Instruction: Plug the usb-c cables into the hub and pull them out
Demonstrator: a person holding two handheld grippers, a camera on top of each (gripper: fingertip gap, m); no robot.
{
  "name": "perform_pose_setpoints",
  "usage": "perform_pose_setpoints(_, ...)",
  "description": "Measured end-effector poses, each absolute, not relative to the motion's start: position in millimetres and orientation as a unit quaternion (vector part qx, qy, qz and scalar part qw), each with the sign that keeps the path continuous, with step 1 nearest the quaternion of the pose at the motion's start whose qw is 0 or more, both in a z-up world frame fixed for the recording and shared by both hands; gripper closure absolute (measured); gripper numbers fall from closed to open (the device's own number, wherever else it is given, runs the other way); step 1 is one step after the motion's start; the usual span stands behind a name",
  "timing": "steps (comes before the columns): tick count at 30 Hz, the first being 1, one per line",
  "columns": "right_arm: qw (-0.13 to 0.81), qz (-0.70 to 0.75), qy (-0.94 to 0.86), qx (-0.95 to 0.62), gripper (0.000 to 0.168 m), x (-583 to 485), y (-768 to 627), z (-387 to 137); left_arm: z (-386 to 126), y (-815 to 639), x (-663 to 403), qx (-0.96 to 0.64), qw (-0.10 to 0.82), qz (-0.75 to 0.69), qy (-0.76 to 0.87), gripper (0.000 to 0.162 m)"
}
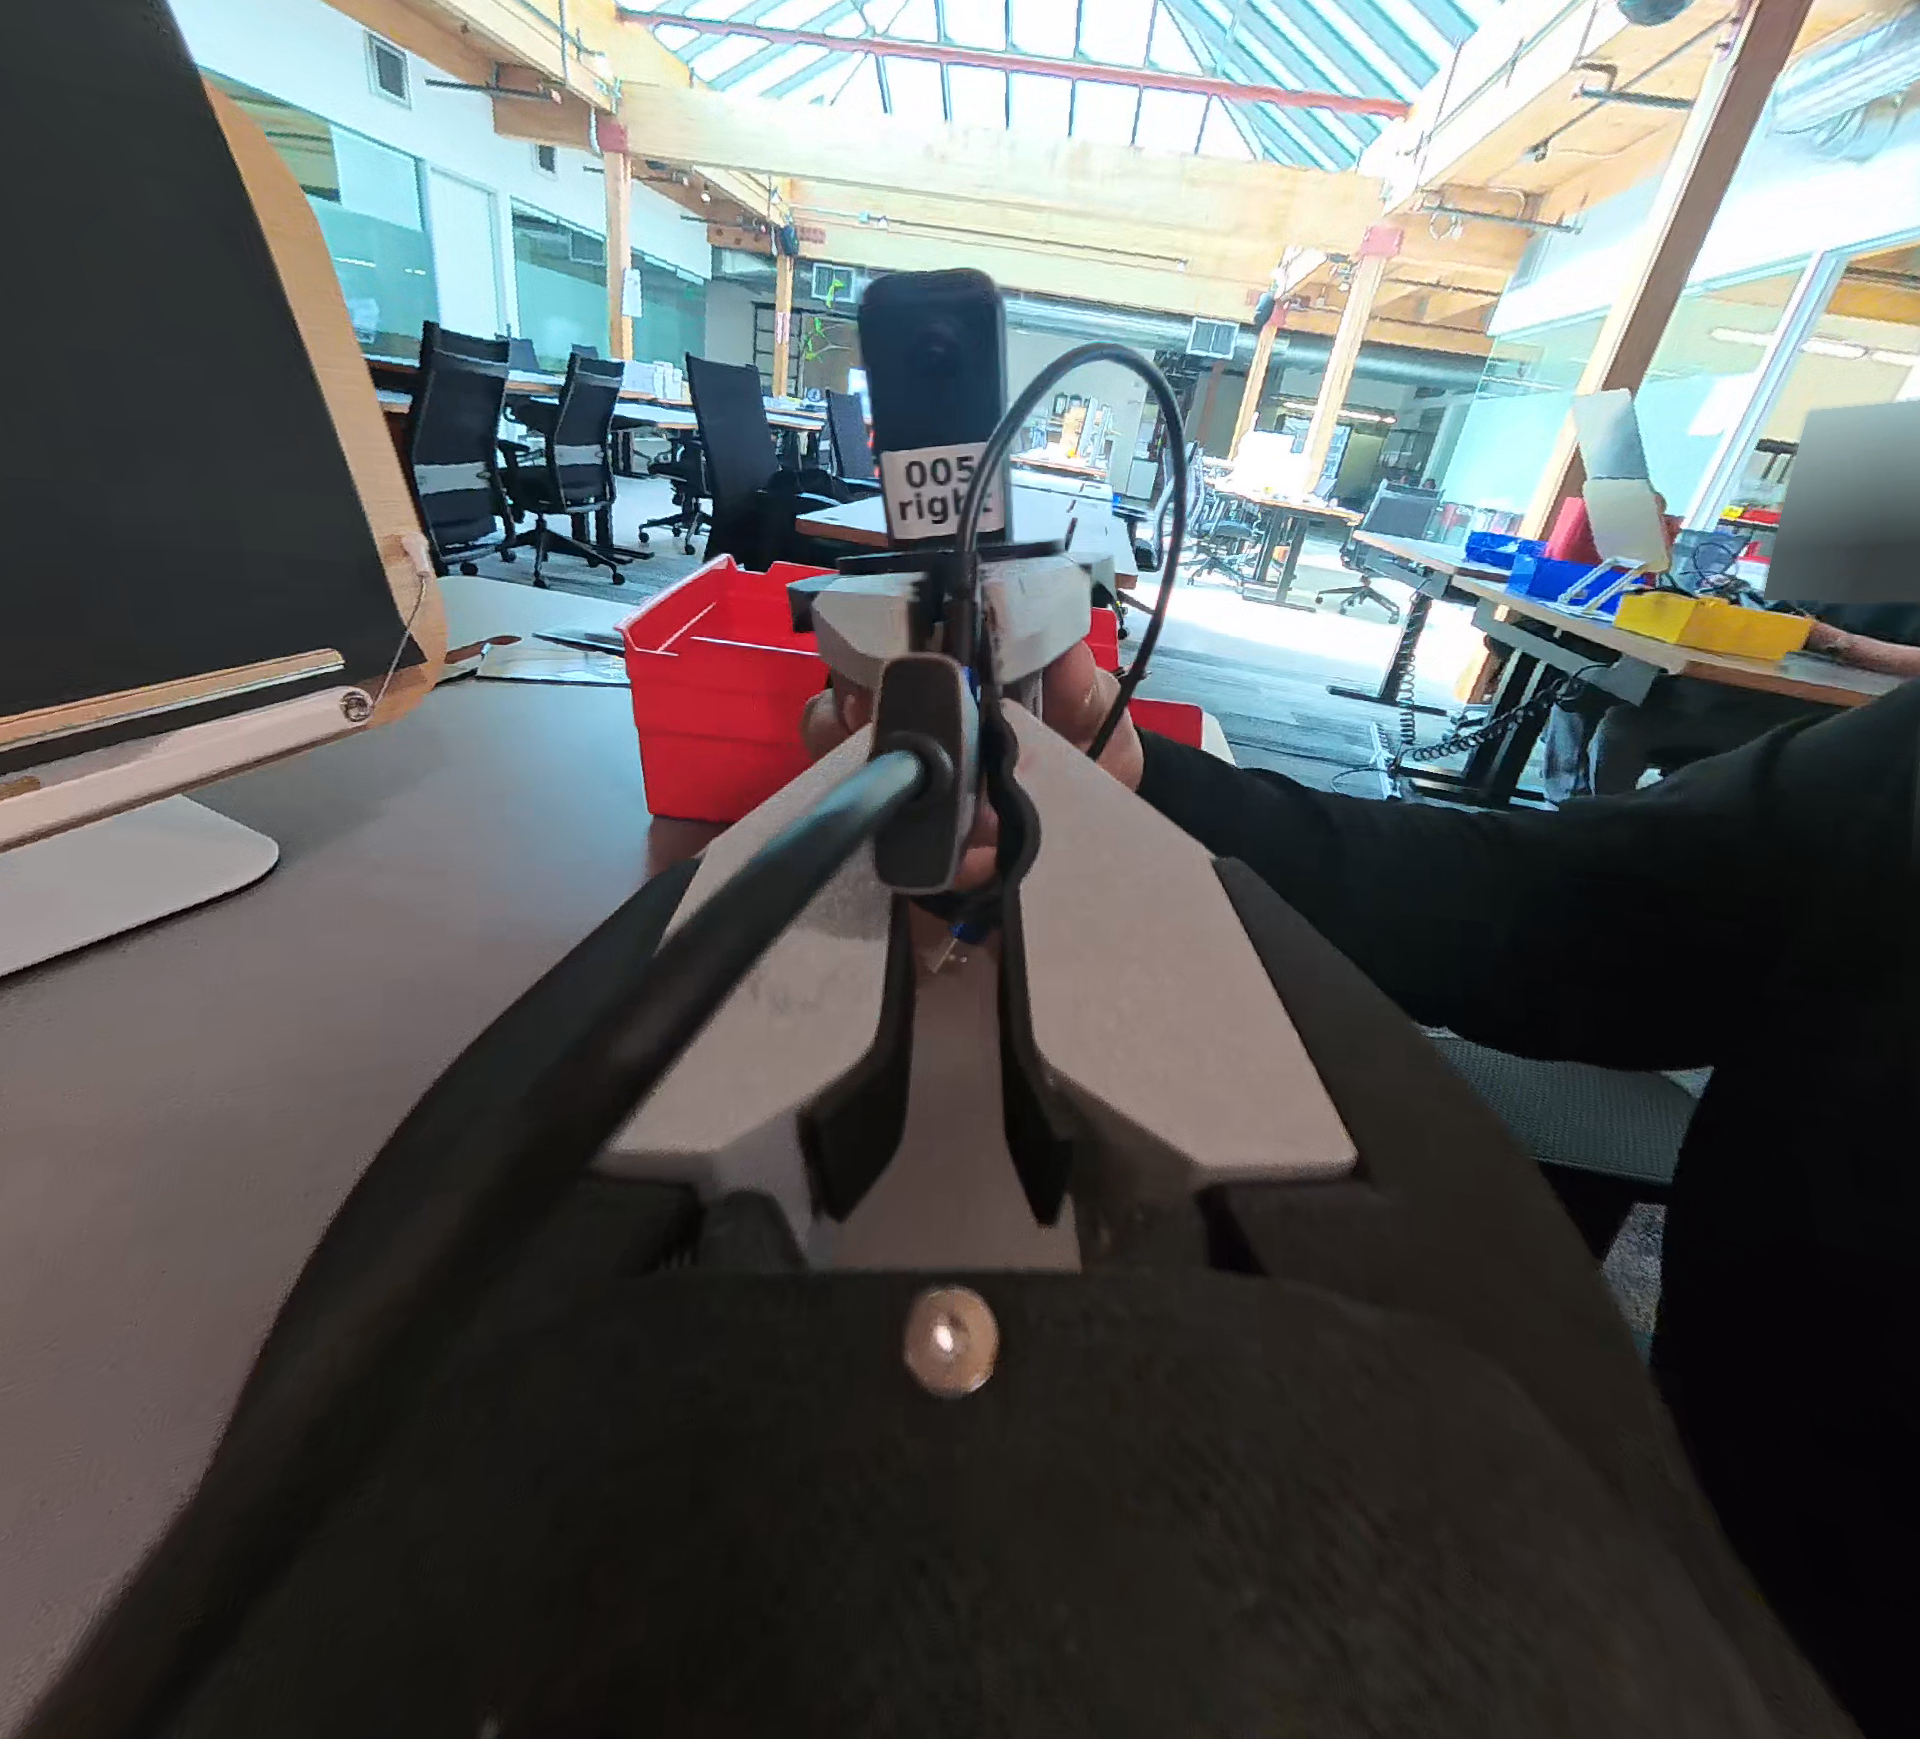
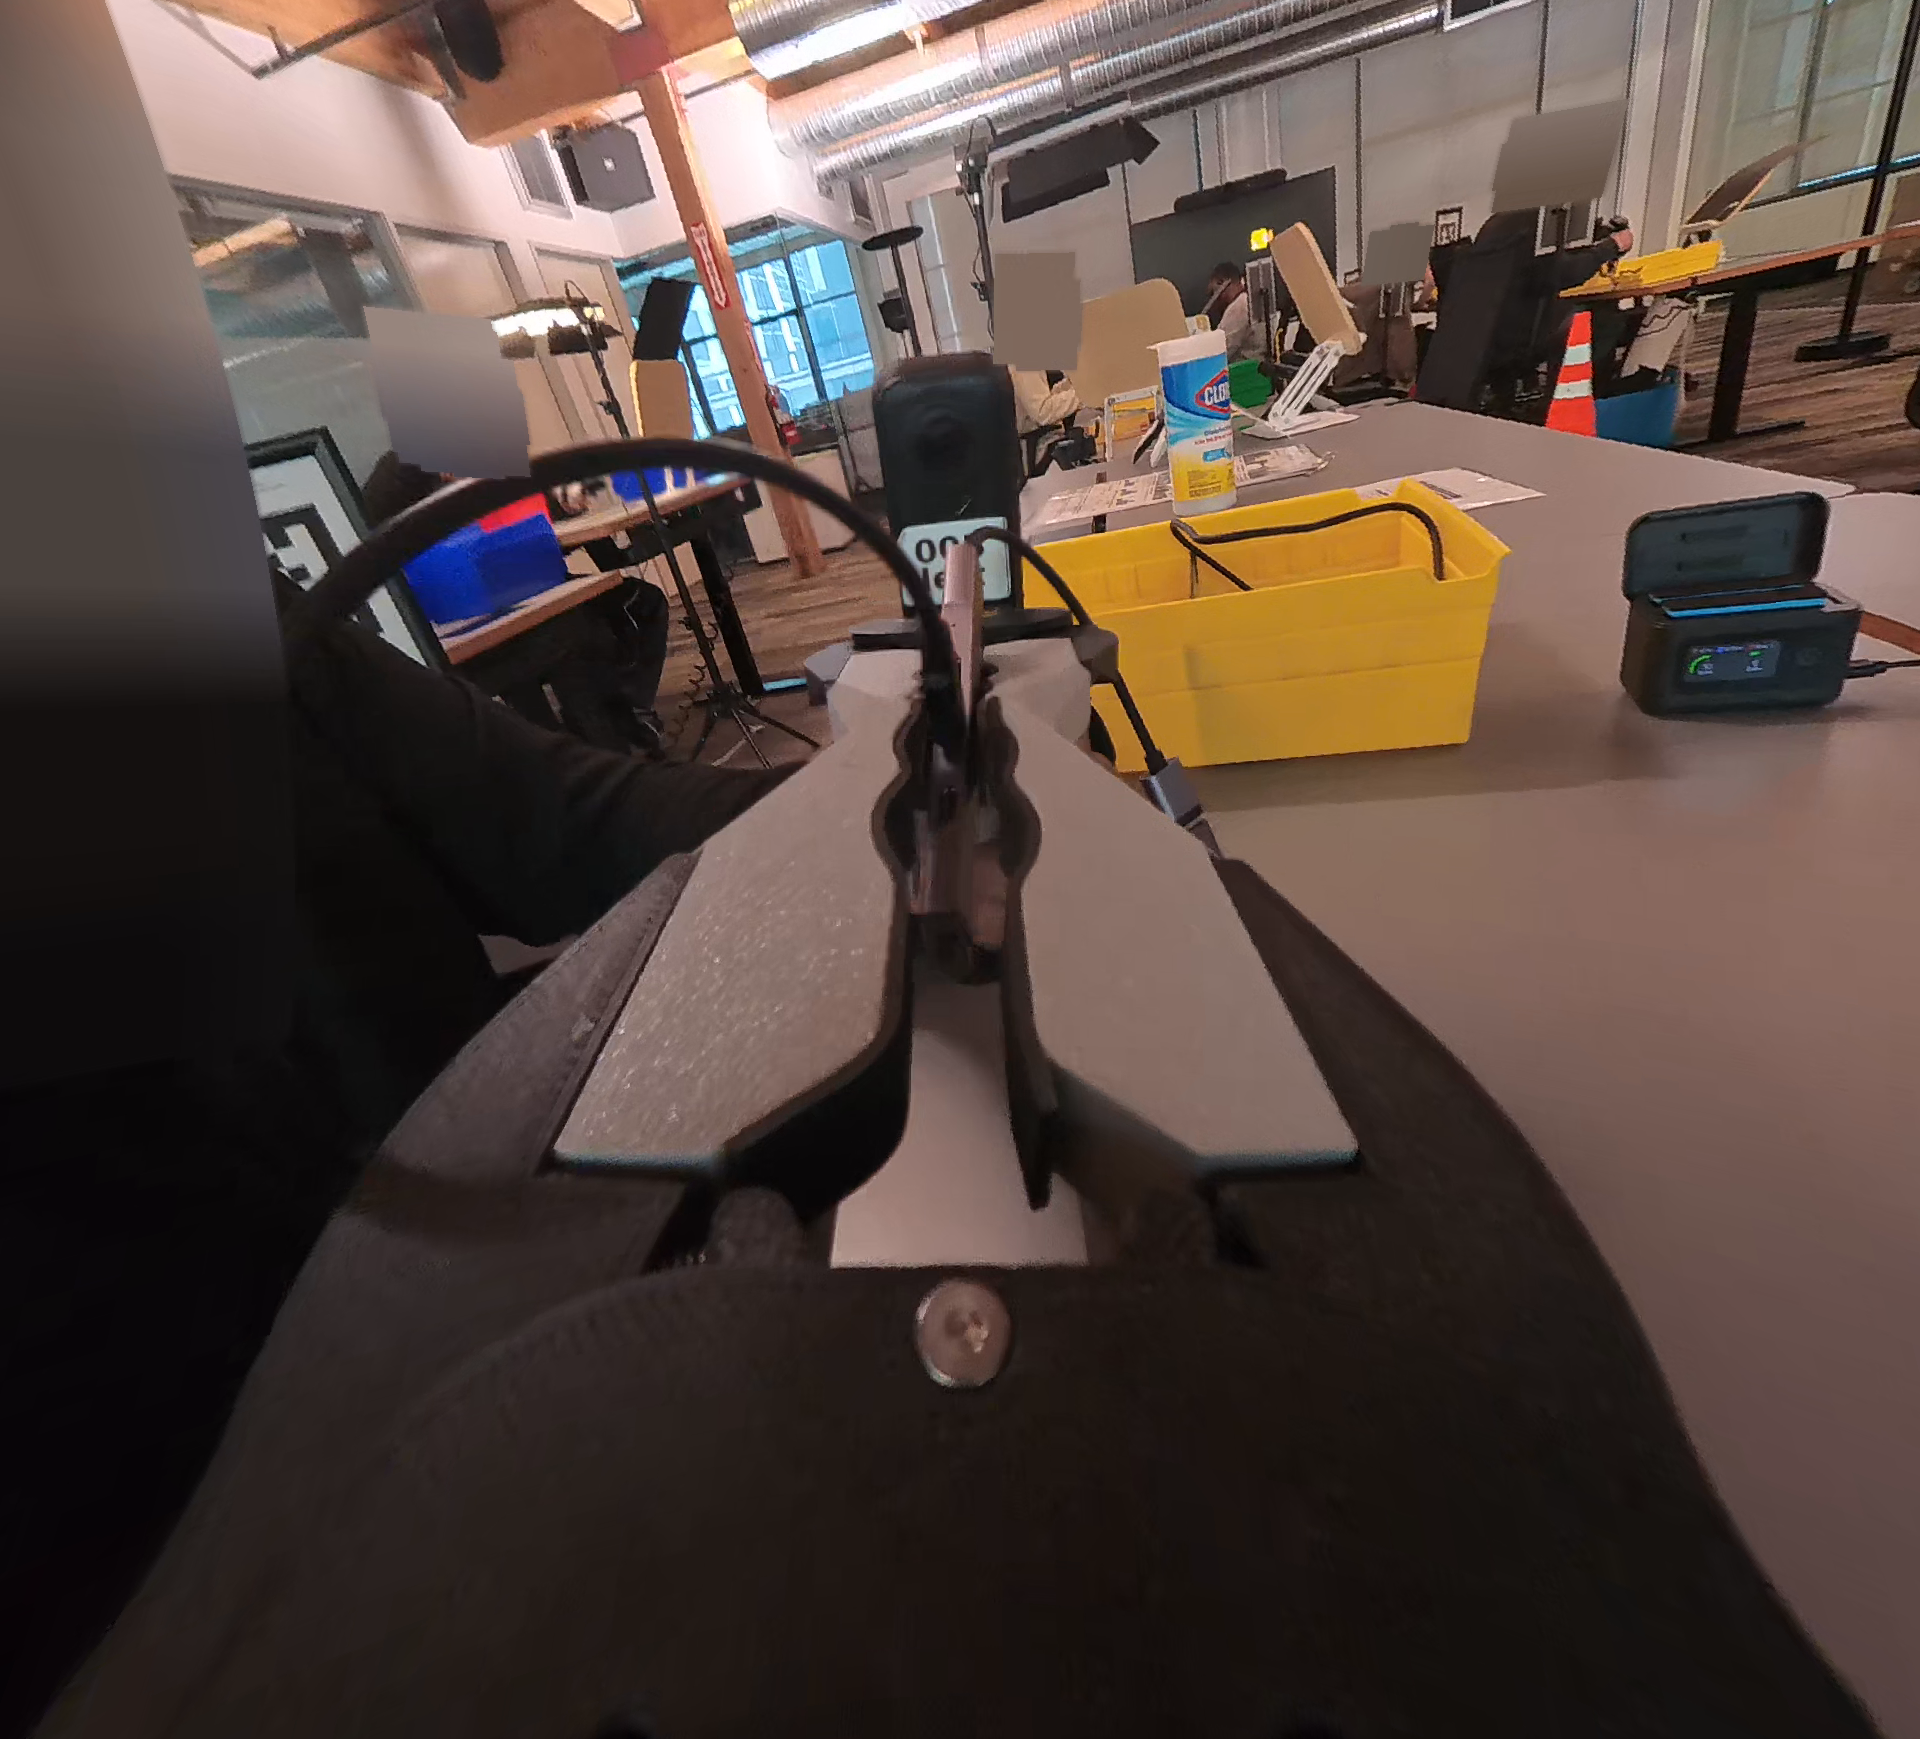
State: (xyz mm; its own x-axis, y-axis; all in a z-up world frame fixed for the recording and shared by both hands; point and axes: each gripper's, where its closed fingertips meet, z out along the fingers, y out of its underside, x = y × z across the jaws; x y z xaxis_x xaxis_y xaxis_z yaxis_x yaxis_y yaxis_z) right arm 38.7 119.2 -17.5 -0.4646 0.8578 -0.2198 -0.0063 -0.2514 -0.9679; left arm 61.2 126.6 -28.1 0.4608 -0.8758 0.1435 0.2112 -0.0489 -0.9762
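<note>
Red bin, yellow bin, grey tabletop, black cable, orange-and-white striped cone.

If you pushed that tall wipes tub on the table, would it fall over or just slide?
Probably tip. The wipes canister stands tall and narrow on the grey table, so a push near its lid would likely topple it. Pushed low, it might slide instead, since the tabletop looks smooth. Being round, it could roll once down. How full it is cannot be seen.

A smooth grey tabletop carries a yellow plastic bin at twelve o'clock and a black charging case at two o'clock.
</note>
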Motion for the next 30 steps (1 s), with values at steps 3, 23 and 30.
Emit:
perform_pose_setpoints(3,0.327,0.671,-0.528,-0.405,0.165,38,117,-18,-29,127,61,-0.582,0.627,-0.432,0.286,0.155)
perform_pose_setpoints(23,0.372,0.707,-0.435,-0.415,0.166,27,127,-8,-21,138,52,-0.574,0.678,-0.392,0.239,0.156)
perform_pose_setpoints(30,0.375,0.73,-0.393,-0.415,0.167,24,129,-5,-19,137,49,-0.571,0.682,-0.397,0.229,0.155)
